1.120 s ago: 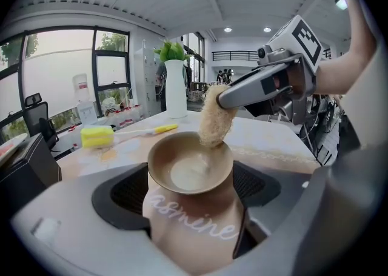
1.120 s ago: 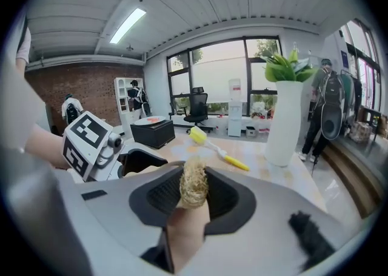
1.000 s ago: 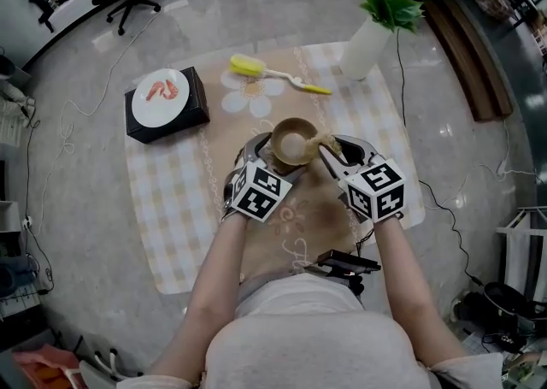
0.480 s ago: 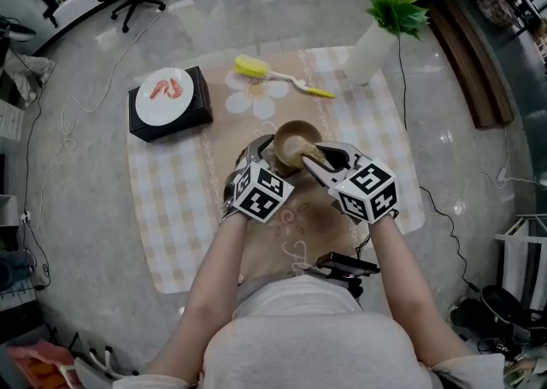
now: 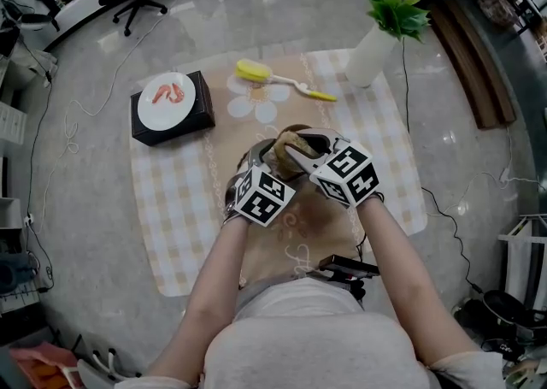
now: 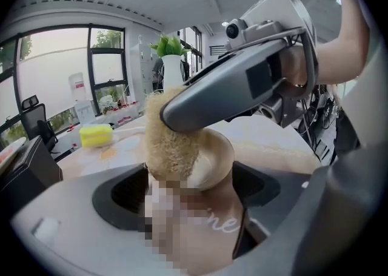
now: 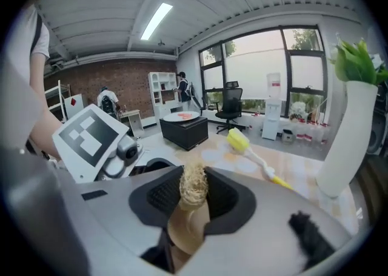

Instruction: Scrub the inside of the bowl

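Observation:
A tan wooden bowl [image 5: 282,141] is tilted just above the checked cloth, and my left gripper [image 5: 263,155] is shut on its near rim. In the left gripper view the bowl [image 6: 217,158] sits between the jaws with its pale inside showing. My right gripper [image 5: 297,153] is shut on a straw-coloured loofah scrubber [image 6: 170,142], which presses into the bowl's inside at its left wall. The right gripper view shows the scrubber [image 7: 194,186] pinched between the jaws, the bowl's tan rim [image 7: 188,227] under it, and the left gripper's marker cube [image 7: 91,134] to the left.
A yellow-headed dish brush [image 5: 280,78] lies on the cloth behind the bowl. A white vase with a green plant [image 5: 376,44] stands at the back right. At the left is a black box with a plate of shrimp [image 5: 169,98]. A black device [image 5: 346,268] hangs near my waist.
My right gripper has swung left and forward over the bowl, carrying the scrubber from the right rim into the inside. The left gripper and bowl have stayed nearly in place.

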`<state>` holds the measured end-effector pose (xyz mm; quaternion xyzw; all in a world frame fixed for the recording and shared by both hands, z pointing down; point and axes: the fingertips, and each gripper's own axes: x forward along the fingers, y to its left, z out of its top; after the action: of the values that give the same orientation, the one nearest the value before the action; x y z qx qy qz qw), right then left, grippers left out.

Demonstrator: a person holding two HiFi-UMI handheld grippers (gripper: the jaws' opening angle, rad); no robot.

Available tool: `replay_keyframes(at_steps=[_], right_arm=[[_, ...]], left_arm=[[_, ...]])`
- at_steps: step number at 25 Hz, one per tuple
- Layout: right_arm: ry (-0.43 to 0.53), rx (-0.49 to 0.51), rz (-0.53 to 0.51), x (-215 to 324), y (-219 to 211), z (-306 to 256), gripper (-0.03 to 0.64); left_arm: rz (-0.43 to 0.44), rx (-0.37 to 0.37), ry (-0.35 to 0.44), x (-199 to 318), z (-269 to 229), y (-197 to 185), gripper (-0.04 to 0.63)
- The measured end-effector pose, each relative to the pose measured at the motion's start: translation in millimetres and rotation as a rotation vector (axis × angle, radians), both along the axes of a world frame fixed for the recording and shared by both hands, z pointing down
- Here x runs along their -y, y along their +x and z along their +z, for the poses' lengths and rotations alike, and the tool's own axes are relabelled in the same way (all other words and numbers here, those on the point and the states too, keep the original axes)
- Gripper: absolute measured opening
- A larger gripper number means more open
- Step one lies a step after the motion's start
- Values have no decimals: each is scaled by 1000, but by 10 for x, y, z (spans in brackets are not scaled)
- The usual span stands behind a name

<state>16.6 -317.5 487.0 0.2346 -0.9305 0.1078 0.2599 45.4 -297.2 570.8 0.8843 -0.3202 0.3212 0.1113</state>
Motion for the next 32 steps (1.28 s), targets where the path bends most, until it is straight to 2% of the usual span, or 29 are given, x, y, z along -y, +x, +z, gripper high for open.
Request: replay_keyframes(at_steps=[10,17,22,27,32], right_arm=[[-27,-214,-78,274,69,173,100],[-7,-285,-85,382,170,265,100],[-33,-332,-95,371,293,304,100],[-64,-352,-120,232,411,322,100],[-92,-288,-64,76,520,312,101]], left_arm=[[5,11,-2,-8,-4,19,437],[11,19,1,-15,-1,20,436],[9,19,1,-18,-1,19,434],[3,15,-4,-8,0,15,434],[3,18,-7,-12,6,15,436]])
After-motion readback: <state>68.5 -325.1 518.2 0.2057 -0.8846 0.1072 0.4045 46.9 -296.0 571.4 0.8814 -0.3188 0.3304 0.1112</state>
